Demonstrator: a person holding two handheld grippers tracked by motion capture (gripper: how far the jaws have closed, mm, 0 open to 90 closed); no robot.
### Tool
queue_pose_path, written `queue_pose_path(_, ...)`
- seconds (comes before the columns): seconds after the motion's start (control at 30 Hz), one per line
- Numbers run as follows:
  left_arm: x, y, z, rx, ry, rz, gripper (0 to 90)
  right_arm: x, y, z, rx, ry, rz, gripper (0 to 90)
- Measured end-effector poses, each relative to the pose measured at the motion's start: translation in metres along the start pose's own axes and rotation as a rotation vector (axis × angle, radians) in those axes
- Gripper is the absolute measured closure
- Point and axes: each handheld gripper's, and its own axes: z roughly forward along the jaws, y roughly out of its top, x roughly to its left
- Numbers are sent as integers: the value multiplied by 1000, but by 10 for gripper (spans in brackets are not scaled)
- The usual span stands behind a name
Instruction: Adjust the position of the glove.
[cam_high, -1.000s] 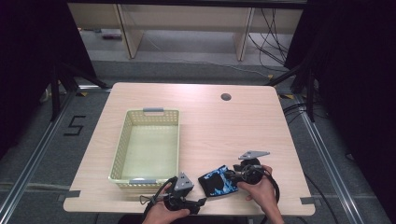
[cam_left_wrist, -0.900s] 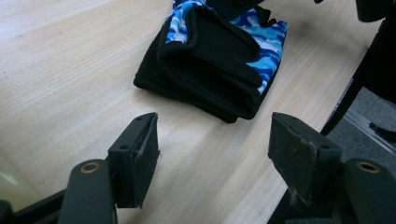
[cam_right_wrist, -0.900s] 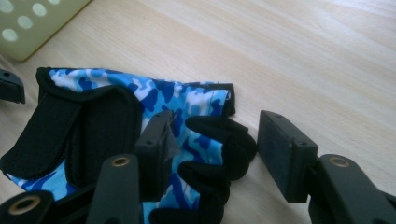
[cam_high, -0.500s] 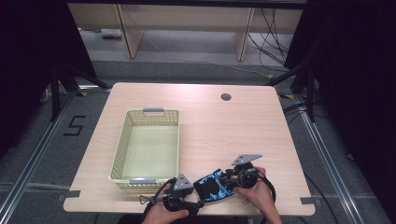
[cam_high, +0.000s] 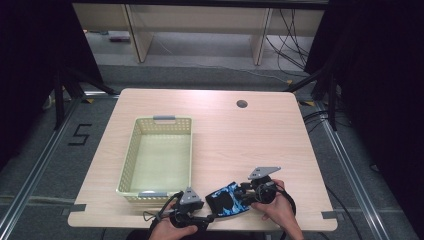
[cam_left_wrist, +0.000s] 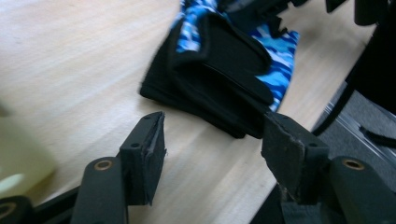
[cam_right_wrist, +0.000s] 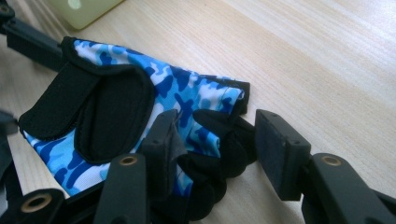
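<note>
Glove (cam_right_wrist: 140, 107) apparently pinched in right jaws, just beyond spread, closing left jaws.

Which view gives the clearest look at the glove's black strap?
The right gripper view: the strap lies flat and whole on the blue camouflage glove. The left gripper view shows it edge-on; the high view shows the glove too small.

glove (cam_right_wrist: 140, 98): showing stretchy blue camouflage cloth with matt black strap
table (cam_high: 250, 135): showing pale, smooth wood grain
basket (cam_high: 131, 155): looking like perforated yellowish plastic
</note>
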Motion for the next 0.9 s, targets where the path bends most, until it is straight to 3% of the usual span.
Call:
queue_pose_path(0.07, 1, 2, 0, -23, -3, -20, 400, 0, 0, 0, 0, 3, -3, 517)
queue_pose_path(0.1, 4, 3, -1, 3, -1, 6, 401, 0, 0, 0, 0, 5, -1, 517)
queue_pose_path(0.13, 4, 4, 1, -8, 14, -6, 402, 0, 0, 0, 1, 7, 3, 516)
queue_pose_path(0.2, 3, 5, 3, 1, 5, -5, 411, 0, 1, -2, 25, 9, -12, 516)
queue_pose_path(0.3, 1, 5, 8, -4, -1, -20, 435, 2, -1, 0, -3, 12, -18, 515)
queue_pose_path(0.33, 2, 5, 7, 10, 2, 0, 436, 2, -2, -1, 8, 20, -9, 515)
queue_pose_path(0.37, 2, 4, 8, -2, -3, -5, 434, 2, -3, 0, -15, 24, -9, 515)
queue_pose_path(0.47, 2, 4, 8, -1, -10, -15, 427, 2, -4, -3, 11, 40, -9, 515)
queue_pose_path(0.5, 0, 3, 10, -23, -6, -33, 428, 4, -4, -3, 10, 45, -2, 515)
queue_pose_path(0.53, 1, 3, 9, 3, -22, -26, 432, 5, -4, -3, 8, 39, -7, 515)
queue_pose_path(0.57, -1, 3, 10, -14, -14, -17, 440, 6, -4, -2, 1, 42, -5, 515)
queue_pose_path(0.67, -4, 2, 13, -36, -20, -23, 489, 6, -4, -3, 15, 46, -14, 518)
queue_pose_path(0.8, -5, 2, 18, -60, -19, -18, 557, 7, -5, -3, 14, 53, 13, 532)
queue_pose_path(0.9, -3, 3, 19, -53, -27, -14, 622, 6, -6, -3, 1, 50, 23, 540)
